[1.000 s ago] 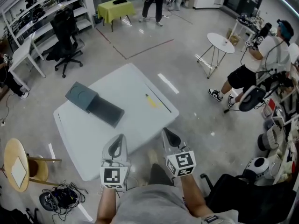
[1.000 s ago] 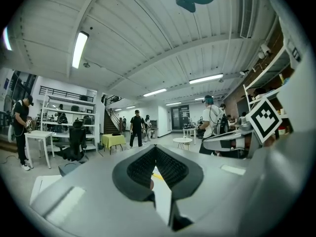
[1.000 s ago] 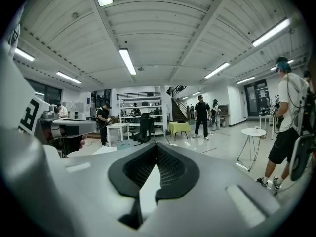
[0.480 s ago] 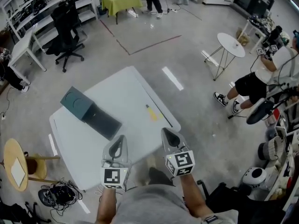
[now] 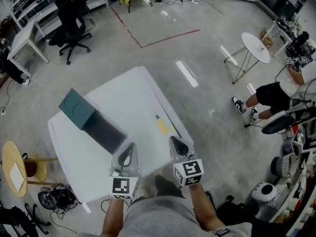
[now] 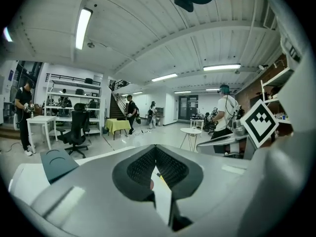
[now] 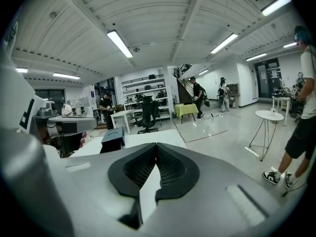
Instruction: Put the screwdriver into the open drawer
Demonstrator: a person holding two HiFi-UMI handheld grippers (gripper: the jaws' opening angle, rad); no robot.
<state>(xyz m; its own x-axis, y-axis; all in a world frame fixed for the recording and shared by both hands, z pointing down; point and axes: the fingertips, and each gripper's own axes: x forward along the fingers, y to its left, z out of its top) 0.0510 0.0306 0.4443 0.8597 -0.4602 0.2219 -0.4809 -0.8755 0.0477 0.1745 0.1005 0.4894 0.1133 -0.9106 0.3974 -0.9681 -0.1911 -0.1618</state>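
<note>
Left tongs and right tongs are both closed with nothing between them, and they now hang over the near edge of the bench, which lay farther ahead a second ago. I judge the approach nearly done and the pick-up not yet begun. The screwdriver lies by the bench's right edge, just ahead of the right tongs and apart from them, while the open drawer sits toward the left edge, ahead of the left tongs.
</note>
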